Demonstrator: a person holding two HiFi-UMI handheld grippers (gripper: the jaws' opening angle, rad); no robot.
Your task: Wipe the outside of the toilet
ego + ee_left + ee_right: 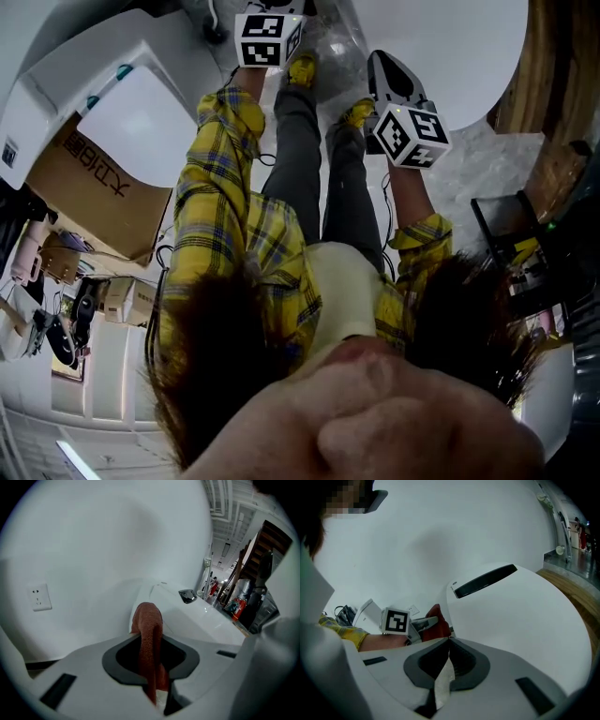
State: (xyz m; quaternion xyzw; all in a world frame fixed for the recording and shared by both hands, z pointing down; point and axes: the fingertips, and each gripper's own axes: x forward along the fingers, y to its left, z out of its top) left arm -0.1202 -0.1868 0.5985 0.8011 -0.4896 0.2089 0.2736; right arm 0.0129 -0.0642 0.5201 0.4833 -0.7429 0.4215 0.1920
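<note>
Left gripper [427,620]: fingers pinching red cloth [149,630], cloth just beside the white toilet [520,616] at its side, contact unclear. Right gripper [449,640]: fingers pressed together, empty, near toilet

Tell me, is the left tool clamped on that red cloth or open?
Clamped: the left gripper view shows the left tool pinching the red cloth between its jaws.

left gripper [151,641] jaws closed on red cloth [147,620] | cloth at left edge of toilet [201,623], contact unclear | button [187,595] atop toilet | socket [40,597] well left of toilet
</note>
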